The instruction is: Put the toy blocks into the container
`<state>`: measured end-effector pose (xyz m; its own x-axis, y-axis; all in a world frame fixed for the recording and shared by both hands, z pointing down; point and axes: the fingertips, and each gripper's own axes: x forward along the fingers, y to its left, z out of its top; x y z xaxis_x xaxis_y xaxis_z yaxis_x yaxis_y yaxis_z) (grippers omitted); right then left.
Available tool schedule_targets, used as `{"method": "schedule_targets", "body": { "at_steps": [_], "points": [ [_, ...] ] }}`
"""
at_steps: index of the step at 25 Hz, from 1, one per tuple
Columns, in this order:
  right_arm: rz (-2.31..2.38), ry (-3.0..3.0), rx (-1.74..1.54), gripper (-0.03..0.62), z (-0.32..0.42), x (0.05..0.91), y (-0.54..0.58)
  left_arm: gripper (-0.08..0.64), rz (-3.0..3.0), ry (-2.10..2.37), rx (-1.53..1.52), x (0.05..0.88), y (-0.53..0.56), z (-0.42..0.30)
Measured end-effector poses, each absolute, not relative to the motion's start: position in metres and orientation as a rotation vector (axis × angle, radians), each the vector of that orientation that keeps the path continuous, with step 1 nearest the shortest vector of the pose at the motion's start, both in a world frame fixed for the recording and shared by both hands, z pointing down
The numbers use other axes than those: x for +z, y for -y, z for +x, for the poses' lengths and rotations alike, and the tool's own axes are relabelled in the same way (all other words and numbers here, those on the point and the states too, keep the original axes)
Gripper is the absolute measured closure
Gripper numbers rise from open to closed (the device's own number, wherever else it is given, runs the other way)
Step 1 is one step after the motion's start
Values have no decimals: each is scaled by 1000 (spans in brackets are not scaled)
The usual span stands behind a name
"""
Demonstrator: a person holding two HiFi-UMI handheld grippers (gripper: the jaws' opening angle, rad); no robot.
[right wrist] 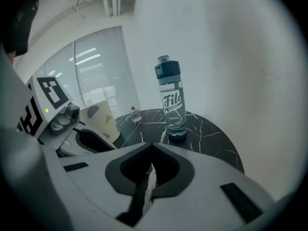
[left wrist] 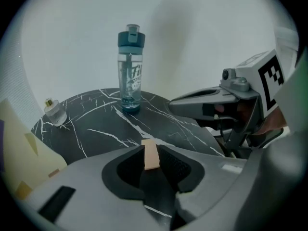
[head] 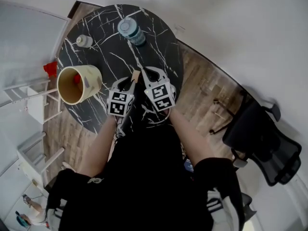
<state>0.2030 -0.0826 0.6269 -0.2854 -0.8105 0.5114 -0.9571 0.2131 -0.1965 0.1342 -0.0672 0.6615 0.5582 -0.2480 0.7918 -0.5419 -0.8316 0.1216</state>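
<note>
A thin tan wooden block (head: 136,75) (left wrist: 151,154) stands on end between the tips of my left gripper (head: 133,80) (left wrist: 152,150). The jaws are a little apart and I see no firm pinch on it. My right gripper (head: 153,74) (right wrist: 152,149) hovers just to its right, shut with nothing in it. The cream paper container (head: 95,80) (left wrist: 18,159) (right wrist: 99,119) stands to the left of both grippers on the black marble table (head: 161,44). A red block (head: 77,78) lies inside it.
A clear water bottle (head: 131,31) (left wrist: 130,71) (right wrist: 171,100) stands at the table's far side, and a small glass jar (head: 84,41) (left wrist: 54,111) at the far left. A black office chair (head: 262,136) is on the right. White shelving (head: 29,105) holding a red object (head: 50,69) flanks the left.
</note>
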Motion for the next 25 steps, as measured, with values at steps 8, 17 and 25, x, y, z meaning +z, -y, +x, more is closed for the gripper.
{"method": "schedule_targets", "body": {
  "at_steps": [8,17,25],
  "points": [
    [1593,2196,739,595,215,641,80,363,2339,646,1280,703,67,145],
    [1515,2206,758,595,216,650,77,408,2264,684,1320,727,70,146],
    [1421,2233,731,595,197,647,84,414,2220,772,1184,717,73,128]
  ]
}}
